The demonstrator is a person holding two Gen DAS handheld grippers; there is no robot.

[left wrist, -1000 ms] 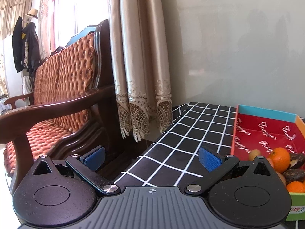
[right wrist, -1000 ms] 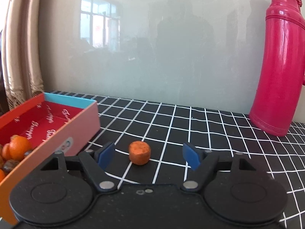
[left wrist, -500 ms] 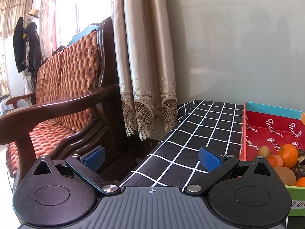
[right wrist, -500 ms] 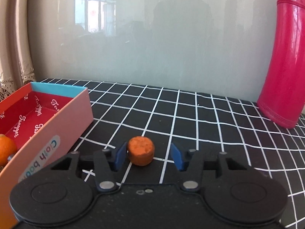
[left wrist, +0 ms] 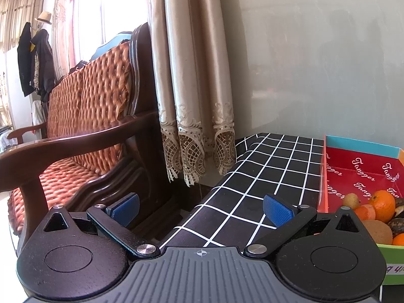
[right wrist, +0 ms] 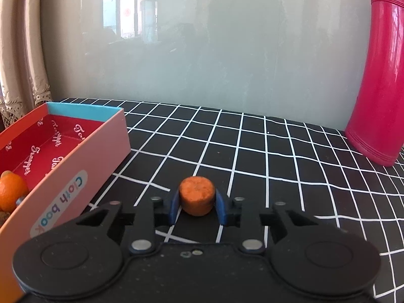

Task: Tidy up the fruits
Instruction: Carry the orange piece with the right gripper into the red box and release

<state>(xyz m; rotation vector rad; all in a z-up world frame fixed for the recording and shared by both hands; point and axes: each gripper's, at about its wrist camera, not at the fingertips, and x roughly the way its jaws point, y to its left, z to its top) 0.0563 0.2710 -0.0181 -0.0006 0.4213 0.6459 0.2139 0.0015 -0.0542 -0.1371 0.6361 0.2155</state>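
At lower centre, the right tool (right wrist: 197, 205) had closed on the orange fruit piece (right wrist: 197, 195) resting on the bench (right wrist: 265, 156); squeezing harder might have squashed it. The left tool (left wrist: 200, 208) gaped wide, empty.

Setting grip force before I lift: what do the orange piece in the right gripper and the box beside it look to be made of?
Orange piece: matte, grainy, flat-topped cylinder, possibly a foam or plastic toy fruit, or a cut carrot; unclear. The right gripper has its blue pads against both sides. Box: printed cardboard, smooth finish, thin straight walls with a "Cloth book" label.
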